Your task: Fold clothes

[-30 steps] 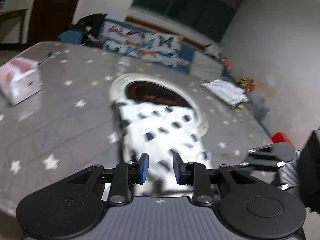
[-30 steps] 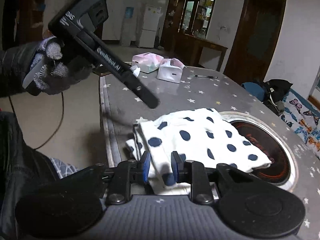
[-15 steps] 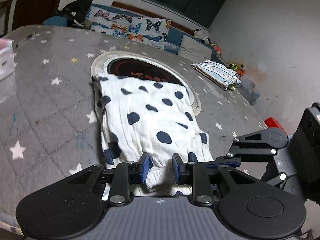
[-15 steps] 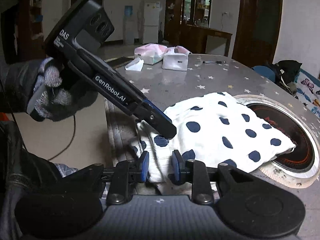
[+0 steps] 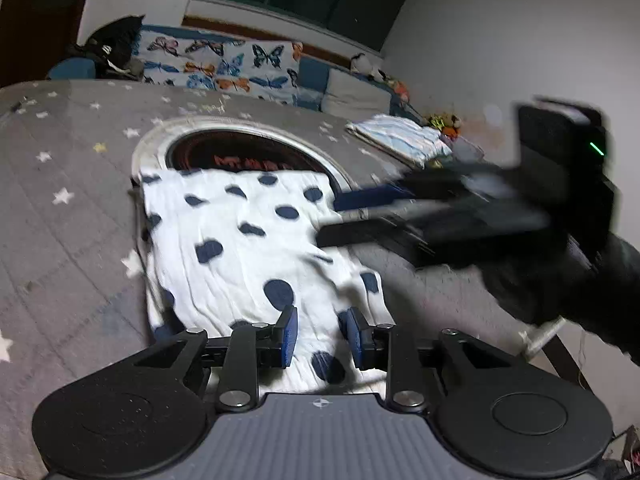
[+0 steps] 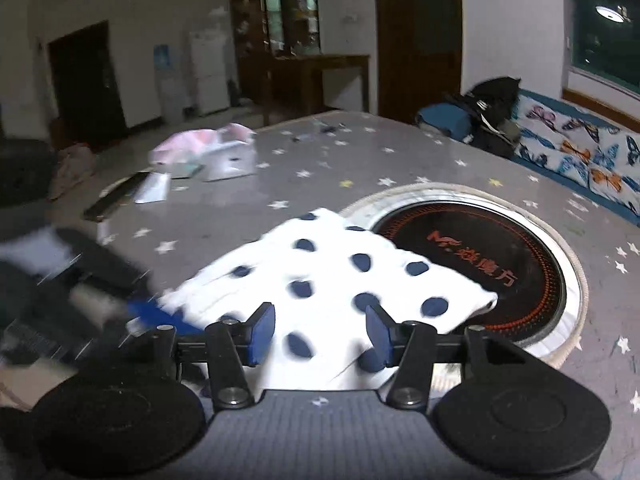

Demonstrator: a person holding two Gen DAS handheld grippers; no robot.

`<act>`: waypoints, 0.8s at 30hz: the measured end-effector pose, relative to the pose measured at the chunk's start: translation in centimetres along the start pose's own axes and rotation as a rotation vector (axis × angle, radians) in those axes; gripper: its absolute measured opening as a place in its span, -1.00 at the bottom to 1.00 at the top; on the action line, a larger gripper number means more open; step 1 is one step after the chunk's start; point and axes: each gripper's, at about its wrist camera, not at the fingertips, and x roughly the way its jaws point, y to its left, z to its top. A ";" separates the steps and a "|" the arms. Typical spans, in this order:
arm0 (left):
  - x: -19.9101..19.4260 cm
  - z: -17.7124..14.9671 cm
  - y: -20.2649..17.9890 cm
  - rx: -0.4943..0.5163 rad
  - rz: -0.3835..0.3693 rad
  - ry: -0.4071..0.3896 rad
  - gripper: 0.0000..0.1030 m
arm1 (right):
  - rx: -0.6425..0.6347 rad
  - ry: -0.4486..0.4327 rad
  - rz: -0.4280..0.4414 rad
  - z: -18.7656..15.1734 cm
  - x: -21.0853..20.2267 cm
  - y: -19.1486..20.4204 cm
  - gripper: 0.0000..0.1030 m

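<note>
A folded white garment with dark blue dots [image 5: 248,248] lies on the grey star-patterned table [image 5: 68,216], partly over a round cooktop [image 5: 240,156]. My left gripper [image 5: 320,336] is open just above the garment's near edge, with cloth showing between its pads. My right gripper [image 6: 320,334] is open wide over the garment [image 6: 336,284] and holds nothing. In the left wrist view the right gripper [image 5: 360,216] is a blurred black shape crossing the garment's right side. In the right wrist view the left gripper [image 6: 152,312] is a blur at the garment's left edge.
A folded striped cloth [image 5: 400,140] lies at the table's far right. Pink and white tissue packs [image 6: 208,152] and a dark flat object [image 6: 116,196] lie at the far left of the table. A butterfly-print sofa [image 5: 224,68] stands behind the table.
My right gripper has opened wide and swung over the garment toward the cooktop. My left gripper has opened a little and stays at the near edge. The garment lies flat on the table.
</note>
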 end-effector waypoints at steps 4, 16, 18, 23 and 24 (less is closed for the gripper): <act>0.3 -0.4 0.2 -0.006 -0.010 0.008 -0.36 | 0.041 0.045 -0.015 1.1 4.2 -2.0 -0.01; 0.6 -0.6 1.3 -0.045 -0.047 0.008 -0.30 | 0.081 0.055 -0.110 2.5 8.8 -5.3 -0.02; 0.6 -0.6 1.4 -0.049 -0.054 0.007 -0.28 | 0.073 0.043 -0.079 3.1 8.3 -5.0 -0.02; 0.6 -0.7 1.3 -0.056 -0.067 0.003 -0.19 | -0.039 0.082 0.068 4.0 8.1 -2.0 -0.03; 0.6 -0.7 1.4 -0.057 -0.068 0.002 -0.19 | -0.058 0.093 0.091 4.0 8.5 -1.4 -0.03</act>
